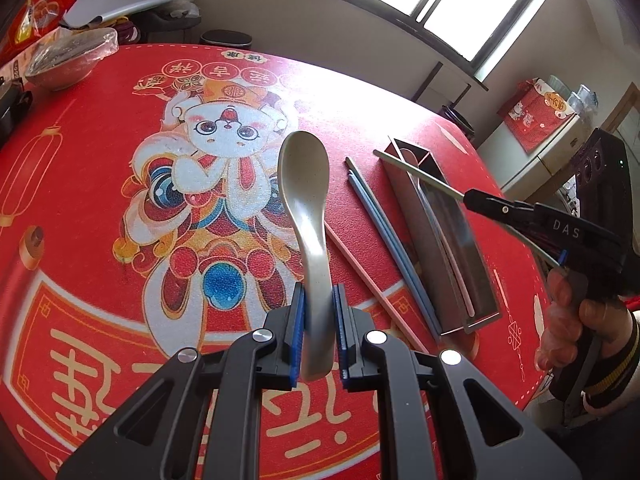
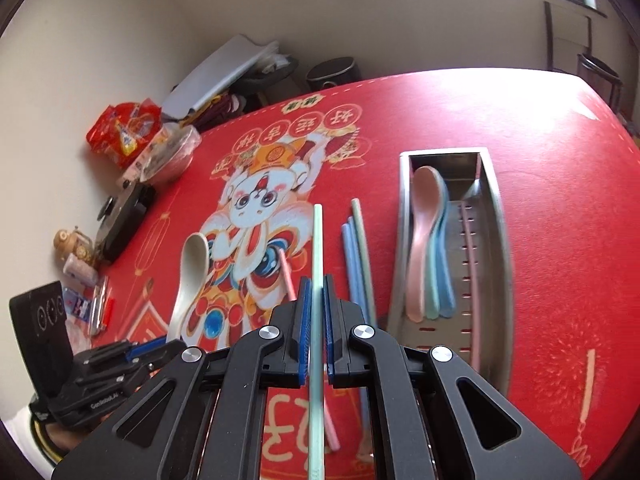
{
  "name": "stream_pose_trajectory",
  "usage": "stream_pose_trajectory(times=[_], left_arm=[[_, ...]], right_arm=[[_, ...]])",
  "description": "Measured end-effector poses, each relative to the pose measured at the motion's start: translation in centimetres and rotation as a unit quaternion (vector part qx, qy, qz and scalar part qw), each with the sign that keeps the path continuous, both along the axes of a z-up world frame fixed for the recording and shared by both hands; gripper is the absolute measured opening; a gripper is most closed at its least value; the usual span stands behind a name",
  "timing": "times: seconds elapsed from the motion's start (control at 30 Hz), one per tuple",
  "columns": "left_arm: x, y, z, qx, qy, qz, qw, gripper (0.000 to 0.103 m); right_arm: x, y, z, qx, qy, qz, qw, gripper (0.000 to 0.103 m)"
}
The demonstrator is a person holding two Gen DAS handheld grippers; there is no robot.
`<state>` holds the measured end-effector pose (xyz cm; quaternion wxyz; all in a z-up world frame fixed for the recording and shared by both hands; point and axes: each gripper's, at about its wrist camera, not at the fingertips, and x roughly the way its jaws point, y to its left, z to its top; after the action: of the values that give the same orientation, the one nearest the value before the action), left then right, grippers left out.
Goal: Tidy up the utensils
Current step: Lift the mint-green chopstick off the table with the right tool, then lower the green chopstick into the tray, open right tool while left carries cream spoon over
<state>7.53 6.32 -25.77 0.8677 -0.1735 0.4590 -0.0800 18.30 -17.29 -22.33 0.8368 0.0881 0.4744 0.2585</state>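
Note:
My left gripper (image 1: 319,292) is shut on the handle of a beige spoon (image 1: 306,184), held above the red tablecloth; the spoon also shows in the right wrist view (image 2: 192,276). My right gripper (image 2: 316,284) is shut on a pale green chopstick (image 2: 317,248), which points forward; in the left wrist view the chopstick (image 1: 420,174) hangs over the metal utensil tray (image 1: 476,280). The tray (image 2: 496,184) holds pink, green and blue spoons (image 2: 426,240) and a pink chopstick (image 2: 474,280). Blue and green chopsticks (image 2: 356,256) and a pink chopstick (image 2: 287,272) lie on the cloth left of the tray.
A covered bowl (image 1: 68,60), red snack bags (image 1: 36,16) and small clutter (image 2: 84,280) sit at the table's far left side. A black pot lid (image 2: 120,216) lies near them. A dark bin (image 2: 332,72) stands beyond the table edge.

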Motion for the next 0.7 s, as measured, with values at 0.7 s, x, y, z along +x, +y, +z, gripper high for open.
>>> stream_pose_trajectory(times=[0.7], left_arm=[[0.0,-0.5,0.2,-0.008,0.002,0.009,0.9999,0.013]], right_arm=[[4.2,-4.3,-5.4,-0.115,0.052,-0.088,0.988,0.006]])
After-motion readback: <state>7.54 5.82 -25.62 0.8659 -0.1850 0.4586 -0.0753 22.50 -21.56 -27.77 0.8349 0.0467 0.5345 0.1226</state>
